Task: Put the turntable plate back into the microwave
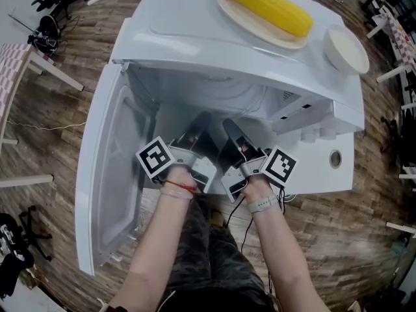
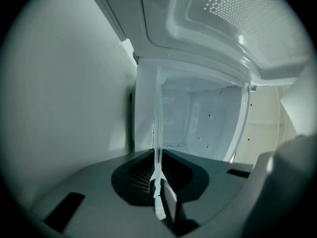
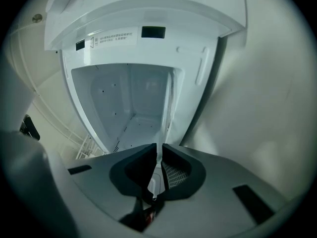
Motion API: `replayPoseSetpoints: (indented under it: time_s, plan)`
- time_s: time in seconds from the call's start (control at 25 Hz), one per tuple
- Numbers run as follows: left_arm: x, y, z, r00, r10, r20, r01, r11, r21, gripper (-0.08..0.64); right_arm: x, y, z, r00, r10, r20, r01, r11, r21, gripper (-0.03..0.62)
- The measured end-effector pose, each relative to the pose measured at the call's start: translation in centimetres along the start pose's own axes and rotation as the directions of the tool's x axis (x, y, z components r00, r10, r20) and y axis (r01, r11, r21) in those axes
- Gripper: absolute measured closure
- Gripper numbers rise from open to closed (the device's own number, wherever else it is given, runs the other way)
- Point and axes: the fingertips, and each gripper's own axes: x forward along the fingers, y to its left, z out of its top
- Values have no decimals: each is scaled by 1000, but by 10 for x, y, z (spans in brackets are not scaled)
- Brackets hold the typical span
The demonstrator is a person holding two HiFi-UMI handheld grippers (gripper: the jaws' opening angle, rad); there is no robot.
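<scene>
both are reaching into the open microwave (image 1: 195,44), centre of the frame. the left hand-held gripper (image 2: 157,155) is clenched on the clear turntable plate (image 2: 157,128), which shows edge-on between its jaws. the right hand-held gripper (image 3: 158,150) clamps that glass too. the door (image 1: 104,174) is open at left, with corn (image 1: 268,6) on top.

Your left gripper (image 2: 157,157): grey jaws, black ribbed pads (image 2: 138,175). Your right gripper (image 3: 159,152): same grey, same black. Between each pair: clear glass turntable plate (image 2: 157,125). Marker cube (image 1: 155,156) behind each claw: black-white squares. Ahead of claws: white microwave (image 1: 195,44). Beyond claws: yellow corn (image 1: 270,6), cream dish (image 1: 250,23), white bowl (image 1: 346,51). Below claws: brown plank floor (image 1: 58,122).
</scene>
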Motion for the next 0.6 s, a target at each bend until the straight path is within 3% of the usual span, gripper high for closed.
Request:
replayPoseSetpoints:
  time_s: [0.6]
  plan:
    - [4,2,1,1000,10,-4,-10,1000,29,522,6,-7,5,1000,-19,18,19,999,44,545]
